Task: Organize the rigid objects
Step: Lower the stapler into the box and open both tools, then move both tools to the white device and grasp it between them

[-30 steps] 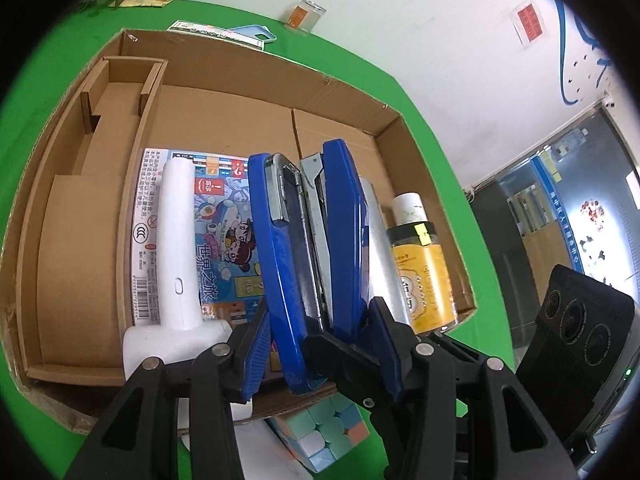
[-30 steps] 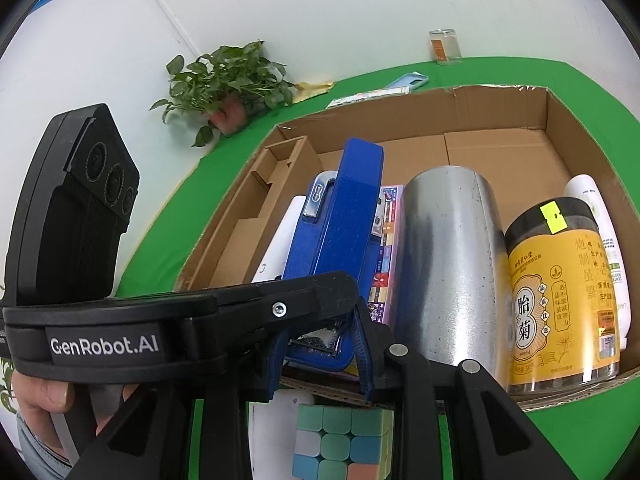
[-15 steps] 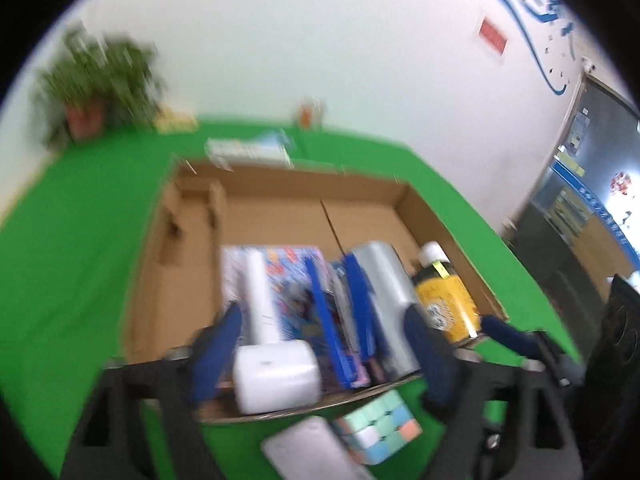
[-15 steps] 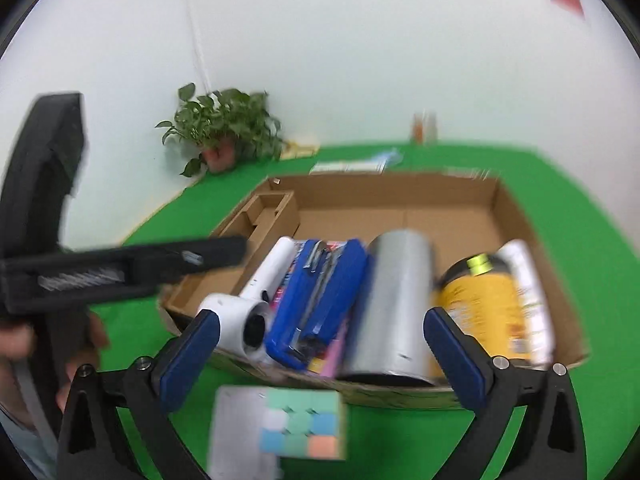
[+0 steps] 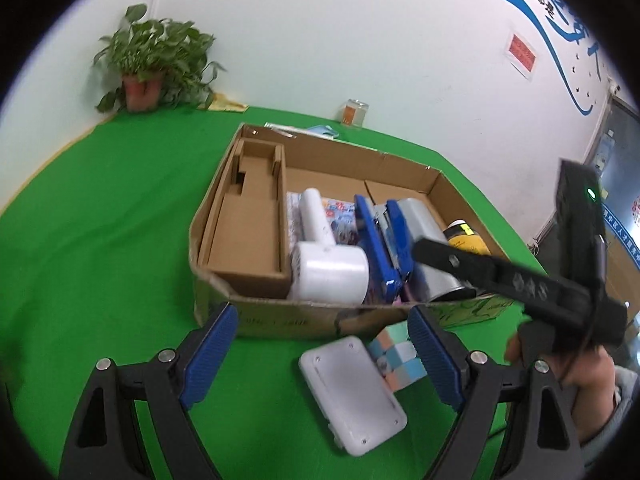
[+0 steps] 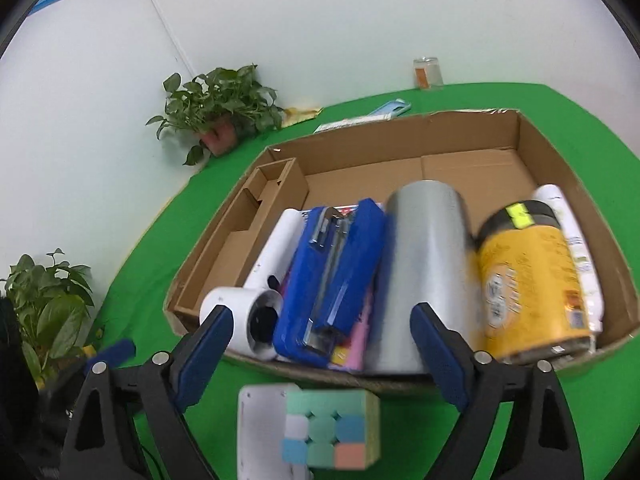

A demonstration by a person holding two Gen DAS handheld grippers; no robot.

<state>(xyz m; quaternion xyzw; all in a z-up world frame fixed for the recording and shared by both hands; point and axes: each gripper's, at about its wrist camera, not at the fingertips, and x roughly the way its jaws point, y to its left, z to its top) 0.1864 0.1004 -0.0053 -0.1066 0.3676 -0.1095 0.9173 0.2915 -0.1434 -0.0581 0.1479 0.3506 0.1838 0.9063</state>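
Both tools hang empty before the packed box

Left tool (image 5: 322, 346) and right tool (image 6: 322, 346), jaws just widened, grip nothing; cube (image 6: 330, 430) and white case (image 5: 352, 384) wait on the counter (image 5: 100, 220) beside the cardboard box (image 5: 280, 318); approach squarely.

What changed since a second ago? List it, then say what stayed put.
Both grippers let go of the blue stapler and backed out of the cardboard box. The left gripper and right gripper now stand empty, jaws having just opened. The stapler, silver cylinder, yellow jar and puzzle cube stayed put.
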